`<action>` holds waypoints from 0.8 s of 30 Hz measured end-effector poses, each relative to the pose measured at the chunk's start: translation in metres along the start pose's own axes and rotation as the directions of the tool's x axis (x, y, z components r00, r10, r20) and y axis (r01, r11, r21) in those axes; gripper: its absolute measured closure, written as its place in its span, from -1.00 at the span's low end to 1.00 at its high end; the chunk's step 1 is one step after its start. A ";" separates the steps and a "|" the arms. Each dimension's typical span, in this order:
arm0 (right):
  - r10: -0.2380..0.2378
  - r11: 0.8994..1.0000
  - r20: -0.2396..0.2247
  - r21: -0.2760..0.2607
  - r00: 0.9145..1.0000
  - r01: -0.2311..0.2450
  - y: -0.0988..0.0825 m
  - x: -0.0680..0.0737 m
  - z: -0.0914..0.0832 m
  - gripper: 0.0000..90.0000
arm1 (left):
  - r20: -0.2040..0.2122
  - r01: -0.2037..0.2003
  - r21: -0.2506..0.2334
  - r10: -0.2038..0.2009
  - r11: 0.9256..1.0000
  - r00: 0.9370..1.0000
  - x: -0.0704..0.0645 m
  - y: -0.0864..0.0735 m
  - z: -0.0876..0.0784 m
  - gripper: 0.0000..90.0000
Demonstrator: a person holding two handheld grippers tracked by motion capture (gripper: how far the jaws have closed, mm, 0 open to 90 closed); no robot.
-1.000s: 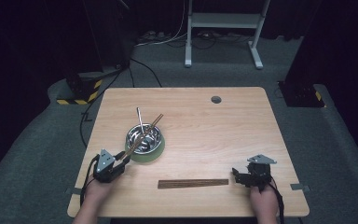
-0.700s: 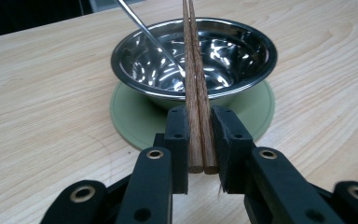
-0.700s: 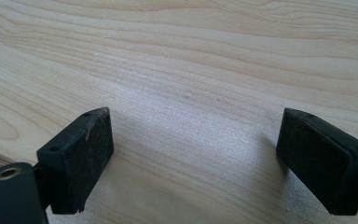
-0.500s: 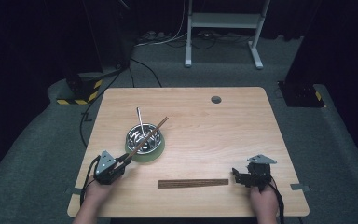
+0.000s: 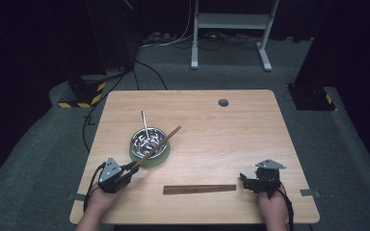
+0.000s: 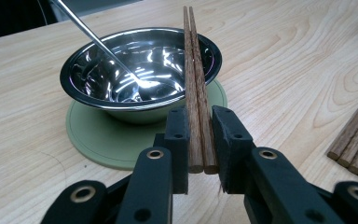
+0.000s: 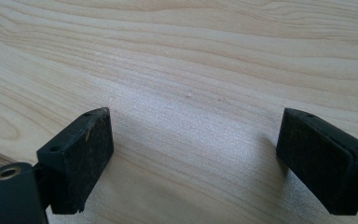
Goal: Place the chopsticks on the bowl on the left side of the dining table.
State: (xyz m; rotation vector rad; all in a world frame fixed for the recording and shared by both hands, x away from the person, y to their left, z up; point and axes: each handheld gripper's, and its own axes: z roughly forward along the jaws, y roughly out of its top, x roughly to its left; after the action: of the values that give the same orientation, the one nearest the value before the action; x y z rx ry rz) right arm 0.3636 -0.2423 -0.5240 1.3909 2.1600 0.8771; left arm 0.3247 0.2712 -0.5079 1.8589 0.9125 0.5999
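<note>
Wooden chopsticks (image 6: 196, 88), clamped at their near ends by the left gripper (image 6: 199, 140), lie across the steel bowl (image 6: 140, 70), so lift them level, while the right gripper (image 7: 193, 158) waits with jaws apart.

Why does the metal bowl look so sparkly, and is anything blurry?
Left gripper view: the bowl mirrors bright light patches, while the chopsticks and bowl stay sharp. Right gripper view: the near fingers look soft, casting faint shadows on the table. High view: the table is lit, the surroundings dark.
</note>
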 end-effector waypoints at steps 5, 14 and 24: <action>-0.001 1.000 -0.005 0.006 1.000 0.001 0.000 0.000 -0.001 -0.77 | 0.011 0.002 0.008 -0.002 1.000 1.000 0.003 -0.001 0.001 0.70; 0.000 1.000 0.000 0.000 1.000 0.000 0.000 0.000 0.000 -0.77 | 0.002 -0.008 0.022 0.008 1.000 1.000 0.003 -0.002 0.001 0.59; 0.000 1.000 -0.002 0.003 1.000 0.000 0.000 0.000 0.000 -0.77 | -0.041 -0.019 0.026 0.020 0.999 0.999 0.005 -0.002 -0.001 0.48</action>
State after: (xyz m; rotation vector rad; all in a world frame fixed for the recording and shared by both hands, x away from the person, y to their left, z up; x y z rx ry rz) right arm 0.3636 -0.2425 -0.5238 1.3916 2.1639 0.8760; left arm 0.3267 0.2761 -0.5091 1.8863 0.9348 0.6435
